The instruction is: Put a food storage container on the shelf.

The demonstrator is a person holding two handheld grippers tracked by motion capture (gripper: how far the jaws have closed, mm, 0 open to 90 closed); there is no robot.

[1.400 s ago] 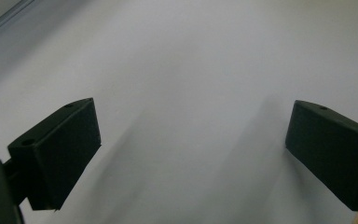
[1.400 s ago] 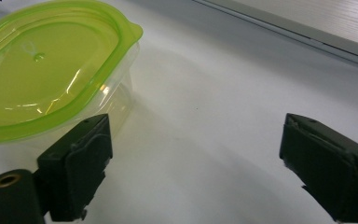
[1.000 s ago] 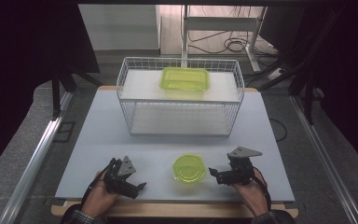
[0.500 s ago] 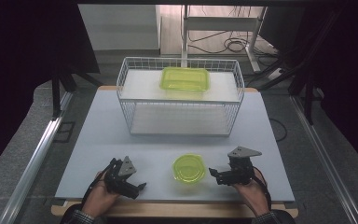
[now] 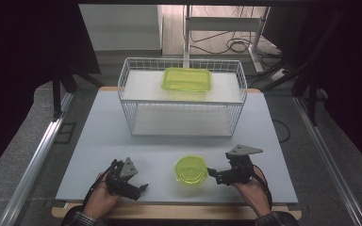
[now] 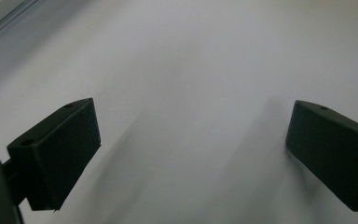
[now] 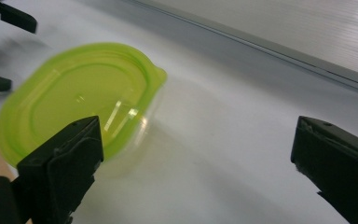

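The right gripper, jaws apart, is being held just beside the green lid; the left gripper is likewise being held open.

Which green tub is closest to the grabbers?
The small round green tub on the table, just left of the right gripper. The other, the big rectangular green tub, sits far back on the wire basket.
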